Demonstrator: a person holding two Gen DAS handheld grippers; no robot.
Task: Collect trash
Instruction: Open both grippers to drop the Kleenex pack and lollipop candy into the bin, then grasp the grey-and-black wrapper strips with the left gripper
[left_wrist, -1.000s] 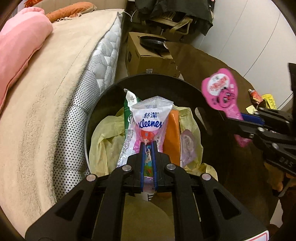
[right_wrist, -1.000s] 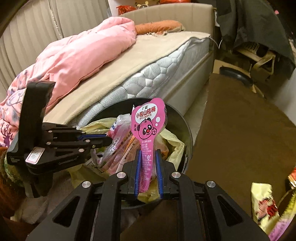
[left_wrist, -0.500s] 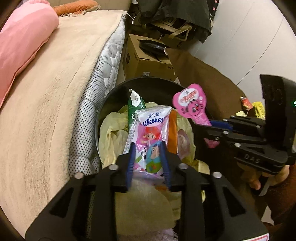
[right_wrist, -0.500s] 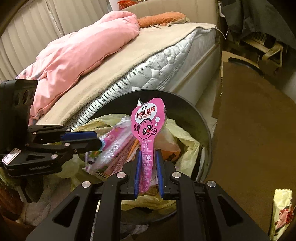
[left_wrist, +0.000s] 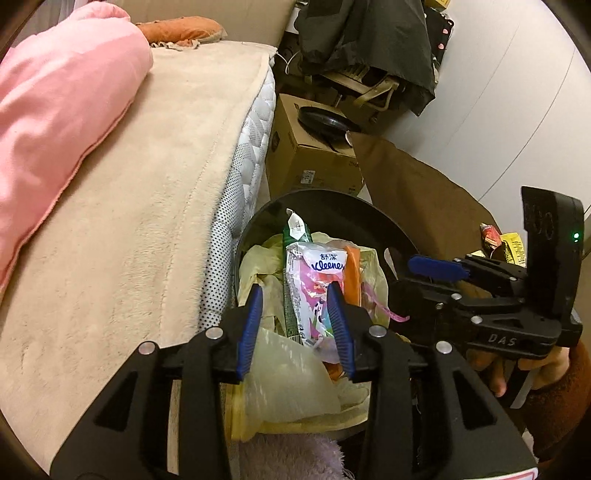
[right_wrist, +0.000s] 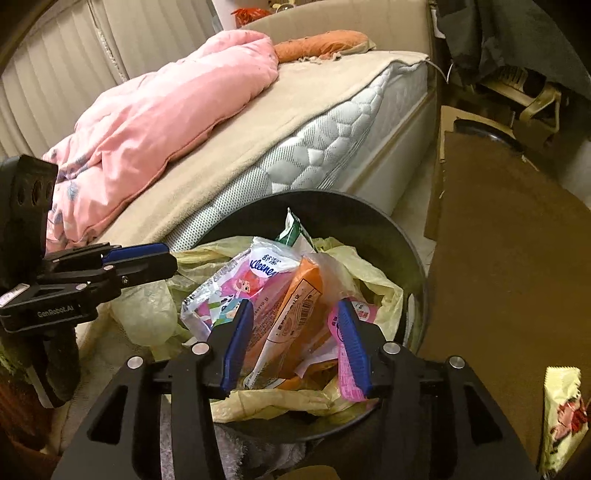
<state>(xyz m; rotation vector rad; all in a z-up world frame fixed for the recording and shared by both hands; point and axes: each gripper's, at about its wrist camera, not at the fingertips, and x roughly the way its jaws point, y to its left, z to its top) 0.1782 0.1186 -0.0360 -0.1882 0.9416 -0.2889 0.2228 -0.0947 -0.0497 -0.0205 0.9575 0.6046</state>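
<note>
Your tongs hang open over a full bin beside the bed.

Both your left gripper (left_wrist: 295, 325) and right gripper (right_wrist: 293, 341) are spread, holding nothing. The black bin (right_wrist: 376, 225), lined with a yellow bag (right_wrist: 369, 273), holds the Kleenex pack (right_wrist: 236, 284), an orange packet (right_wrist: 295, 314) and the pink wrapper (right_wrist: 349, 373) at its near right.

The left wrist view looks forward and down along the left claw (left_wrist: 295, 325), close above the black bin (left_wrist: 347, 206) just ahead of its fingertips. The bed (left_wrist: 140, 229) runs off to the left of that claw, and the right claw (left_wrist: 436, 266) enters from its right. The right wrist view looks down along the right claw (right_wrist: 291, 339), equally near the bin (right_wrist: 406, 236), with the left claw (right_wrist: 144, 254) coming in from its left and the bed (right_wrist: 332, 110) beyond. Both views share the bin, the Kleenex pack (left_wrist: 314, 288) (right_wrist: 240, 284) lying in it, and the bed.
</note>
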